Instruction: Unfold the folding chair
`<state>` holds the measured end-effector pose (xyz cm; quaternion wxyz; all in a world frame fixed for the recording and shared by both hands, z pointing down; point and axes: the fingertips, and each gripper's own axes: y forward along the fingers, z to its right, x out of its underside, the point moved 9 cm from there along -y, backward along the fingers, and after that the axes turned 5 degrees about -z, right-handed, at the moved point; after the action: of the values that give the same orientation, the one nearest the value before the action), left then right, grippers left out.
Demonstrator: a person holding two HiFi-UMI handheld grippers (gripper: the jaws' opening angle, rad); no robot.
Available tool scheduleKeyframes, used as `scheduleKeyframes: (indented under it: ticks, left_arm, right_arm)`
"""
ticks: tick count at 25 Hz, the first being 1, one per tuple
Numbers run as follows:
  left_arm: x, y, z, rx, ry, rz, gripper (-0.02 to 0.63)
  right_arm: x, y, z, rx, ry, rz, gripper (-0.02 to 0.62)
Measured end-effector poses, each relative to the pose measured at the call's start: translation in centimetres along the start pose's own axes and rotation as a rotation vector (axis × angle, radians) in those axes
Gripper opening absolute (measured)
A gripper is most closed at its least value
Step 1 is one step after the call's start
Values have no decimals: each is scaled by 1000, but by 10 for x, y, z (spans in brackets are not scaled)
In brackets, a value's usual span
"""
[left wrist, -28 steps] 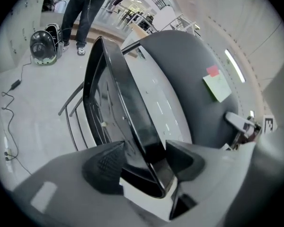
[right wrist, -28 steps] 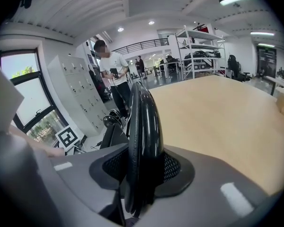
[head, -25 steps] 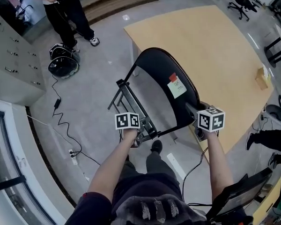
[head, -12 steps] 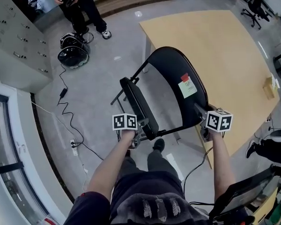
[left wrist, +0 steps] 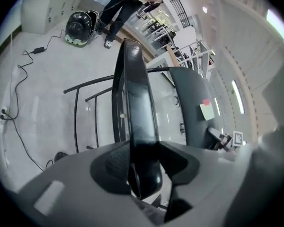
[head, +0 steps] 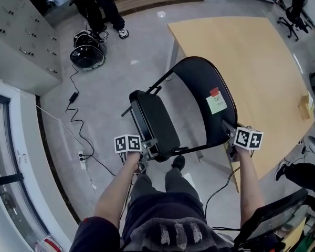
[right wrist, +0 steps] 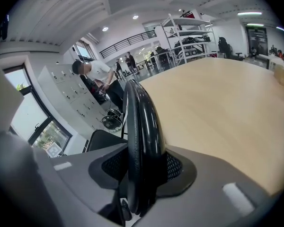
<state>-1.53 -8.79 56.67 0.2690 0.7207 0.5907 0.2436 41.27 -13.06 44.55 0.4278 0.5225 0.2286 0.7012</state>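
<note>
Beside pale wooden table, black padded folding chair stood half-open. Its seat stretched toward twelve o'clock from left gripper, jaws closing on near edge. Right gripper, at three o'clock, clenched rim of backrest.

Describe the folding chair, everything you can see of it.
The chair has a thin black metal frame, a glossy black padded seat and a rounded black backrest bearing a pale note with a red tab. It stands part-open on the grey floor beside the wooden table, the seat angled apart from the backrest. The left gripper has the seat's near edge between its closing jaws; the right gripper is clamped on the backrest's rim.
</note>
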Motion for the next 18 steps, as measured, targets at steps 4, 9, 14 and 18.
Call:
scheduleKeyframes:
  ticks: [4,9,14,18]
  left_arm:
    - [2,-9,-12,16,-27,18,173]
    - [11,-24,-35,30,-58,35,175]
    - [26,-46,-64,29,-119,78,182]
    - [37,-58,-93,23,-140,117,189]
  right_arm:
    - [-2,1,-1,-5,14,-9,150]
    - [3,5,-5,-9,50,-35,152]
    - [4,2,-14,-23,62,-62,153]
    - [16,3,-23,-19,88,-74,156]
